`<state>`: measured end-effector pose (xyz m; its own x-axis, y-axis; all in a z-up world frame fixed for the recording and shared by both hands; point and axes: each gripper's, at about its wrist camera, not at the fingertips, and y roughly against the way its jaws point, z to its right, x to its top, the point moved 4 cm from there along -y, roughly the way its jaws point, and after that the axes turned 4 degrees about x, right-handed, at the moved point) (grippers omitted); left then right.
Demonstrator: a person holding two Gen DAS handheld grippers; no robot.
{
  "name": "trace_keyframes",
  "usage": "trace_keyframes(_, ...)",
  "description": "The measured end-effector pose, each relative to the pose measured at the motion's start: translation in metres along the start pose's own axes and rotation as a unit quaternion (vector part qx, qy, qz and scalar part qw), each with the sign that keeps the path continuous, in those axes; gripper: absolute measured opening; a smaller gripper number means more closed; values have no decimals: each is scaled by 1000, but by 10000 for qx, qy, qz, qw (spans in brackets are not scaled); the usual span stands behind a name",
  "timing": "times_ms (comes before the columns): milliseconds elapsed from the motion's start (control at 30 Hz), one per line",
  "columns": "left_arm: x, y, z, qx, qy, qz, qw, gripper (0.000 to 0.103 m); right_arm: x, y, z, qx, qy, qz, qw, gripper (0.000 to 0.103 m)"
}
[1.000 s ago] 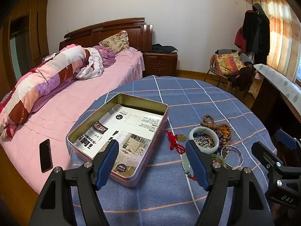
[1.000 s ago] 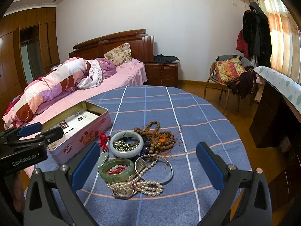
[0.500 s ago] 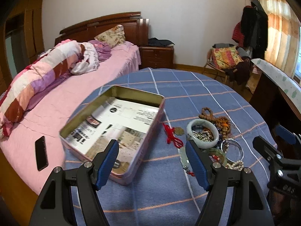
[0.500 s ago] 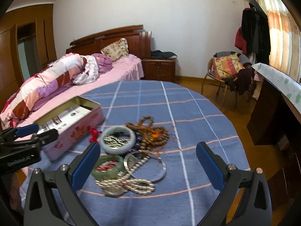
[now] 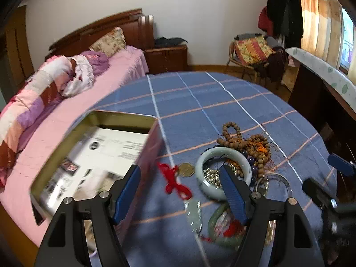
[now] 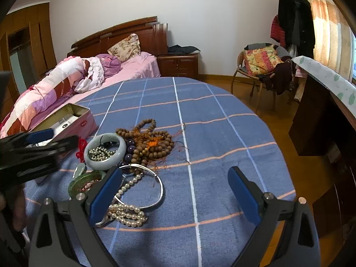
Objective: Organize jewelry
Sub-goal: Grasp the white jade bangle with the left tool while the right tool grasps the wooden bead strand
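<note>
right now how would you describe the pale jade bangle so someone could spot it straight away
On the round table with the blue checked cloth, find the jewelry heap right of the open tin box. The pale jade bangle lies flat at the heap's tin side, beside the brown wooden beads. It is the only thick, milky ring, with small metallic beads inside.

Open pink tin [image 6: 73, 120], printed paper inside, stands at the heap's left. Jewelry lies heaped on the blue checked cloth: pale jade bangle [image 6: 104, 148] flat, metal beads [image 6: 100, 151] inside it; brown wooden beads [image 6: 153, 142] touching behind; silver bangle [image 6: 153, 184] and pearl strand [image 6: 126, 213] in front; green bangle [image 6: 77, 182] and red cord [image 5: 175, 182] leftward.
</note>
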<state>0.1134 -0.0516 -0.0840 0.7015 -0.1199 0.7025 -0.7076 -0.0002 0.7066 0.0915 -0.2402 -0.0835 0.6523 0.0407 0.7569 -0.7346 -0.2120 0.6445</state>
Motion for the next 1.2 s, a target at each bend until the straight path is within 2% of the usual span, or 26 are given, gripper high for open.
trace_keyframes(167,1,-34,10,-130,-97,-424,9990,43,2,-3,2,60,17,31,10000,97)
trace_keyframes(233,0,-37,13,-194,-119,-467,9986,39,3,-3,1,94,45,49,9999,98)
trace_keyframes(300,0,-37,17,-336,-127,-507,9981,30,3,-5,1,135,61,42,9999,98)
trace_keyframes(333,0,-37,20,-460,-157,-514,9975,17,2,-6,0,154,71,24,9999,98)
trace_keyframes(433,1,-33,22,-439,-215,-448,9978,11,2,-7,-1,165,89,10,9998,98)
trace_keyframes(533,1,-26,17,-529,-64,-423,9977,10,3,-7,0,163,91,20,9998,98)
trace_keyframes(633,4,-8,10,-531,-4,-188,9984,11,4,-10,2,222,78,-17,9997,98)
trace_keyframes(800,9,16,-3,-582,209,113,9980,11,8,-19,4,467,63,-255,9986,79)
trace_keyframes(933,15,30,-11,-553,230,327,9977,10,18,-30,2,543,189,-392,9976,75)
trace_keyframes(1067,18,33,-17,-490,254,369,9978,10,28,-52,1,606,252,-668,9956,63)
trace_keyframes(1200,17,31,-24,-444,294,356,9979,10,35,-72,-2,614,327,-921,9933,63)
